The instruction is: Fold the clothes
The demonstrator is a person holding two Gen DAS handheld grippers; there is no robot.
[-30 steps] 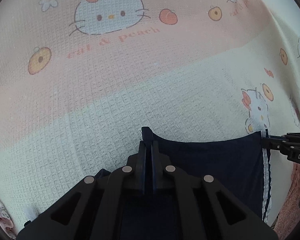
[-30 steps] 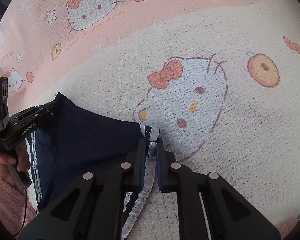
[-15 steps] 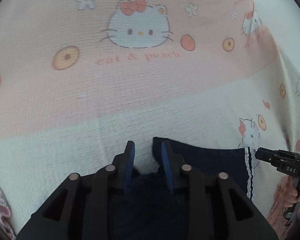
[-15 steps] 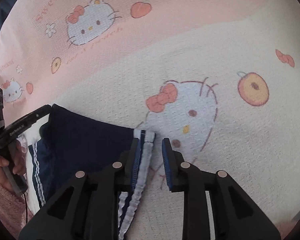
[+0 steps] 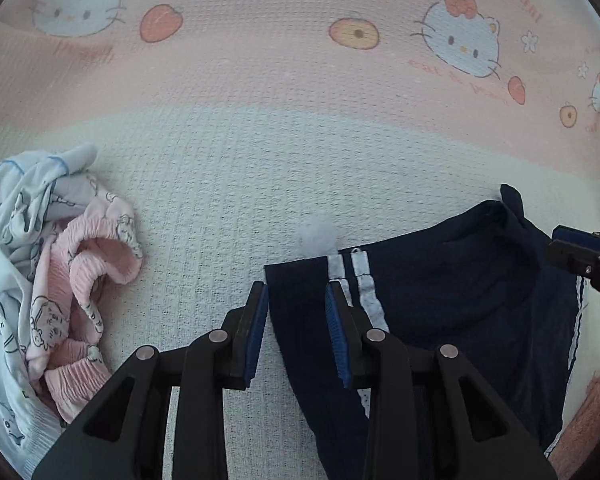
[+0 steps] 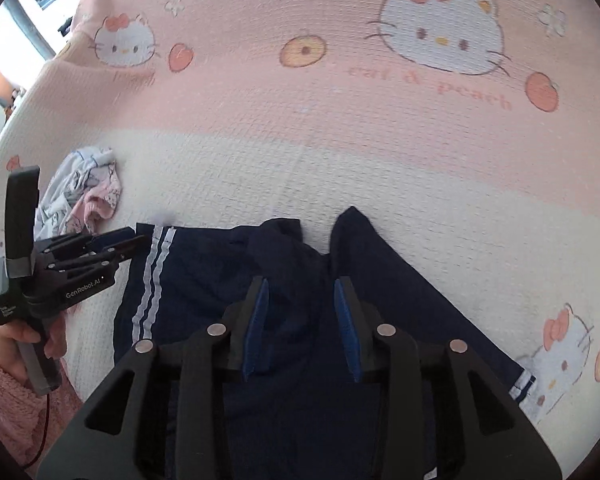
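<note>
The navy shorts [image 6: 236,292] with white side stripes lie flat on a waffle-weave bedspread [image 6: 440,184] printed with cartoon cats and peaches, pink in its far half and cream in its near half.

In the right wrist view, the right tongs [image 6: 303,324] hover released above the middle of the shorts, jaws spread wide with nothing between them, dark fabric showing under both blue pads [image 6: 256,320]. One corner of the cloth peaks up just ahead of them.

The left tongs [image 5: 296,330] are also released, jaws apart, straddling the striped edge of the shorts in the left wrist view. A small white tuft [image 5: 316,236] sits on the bedspread just beyond that corner.

A heap of pink and pale blue printed garments [image 5: 52,280] lies well apart, to the left of the shorts.
</note>
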